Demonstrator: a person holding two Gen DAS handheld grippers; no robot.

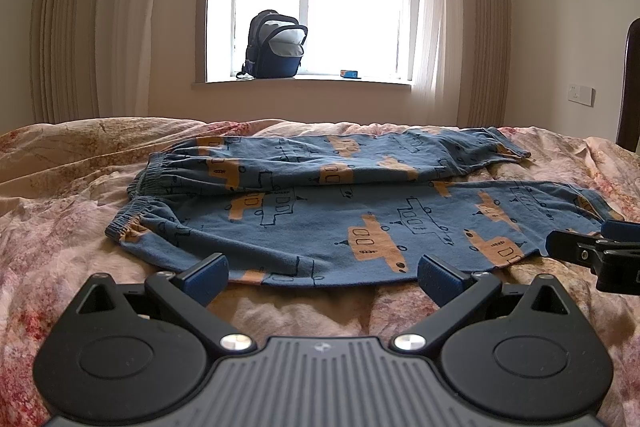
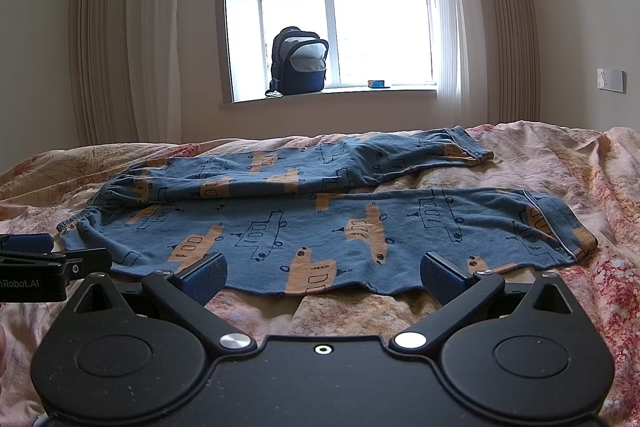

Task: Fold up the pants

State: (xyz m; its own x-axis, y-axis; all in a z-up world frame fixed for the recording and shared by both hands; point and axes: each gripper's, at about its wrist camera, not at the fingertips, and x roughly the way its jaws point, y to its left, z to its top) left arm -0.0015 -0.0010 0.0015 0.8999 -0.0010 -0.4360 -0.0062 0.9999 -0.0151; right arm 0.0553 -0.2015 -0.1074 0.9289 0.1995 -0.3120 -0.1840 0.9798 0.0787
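So, biggest thing first: the bed with its pink and red floral quilt (image 1: pixel 60 187) fills the lower half of both views, rumpled rather than smooth. Spread across it are the blue cotton pajama pants with orange and outlined bus prints (image 1: pixel 340 215), lying sideways to me, elastic waistband on my left, both cuffs on my right. The legs are splayed apart in a narrow V, the far leg angling off toward the window.

My left gripper (image 1: pixel 324 273) sits just short of the near leg's edge, roughly mid-thigh, jaws wide apart and holding nothing. My right gripper (image 2: pixel 324 273) is in the same state, spread wide and empty, parked near the same hem line further toward the cuff. Neither one is touching cloth yet, as far as I can tell; the fisheye makes the last bit of gap hard to judge.

Nothing's folded so far, I'd say. The sensible first fold is near leg onto far leg. To do it cleanly I'd pinch only the near edge, both layers, one grip near the waistband and one near the cuff, avoid grabbing the quilt underneath, lift together and carry over evenly so the inseam stays straight.

Small stuff: a dark blue backpack with a grey pocket (image 1: pixel 276 45) stands on the windowsill.
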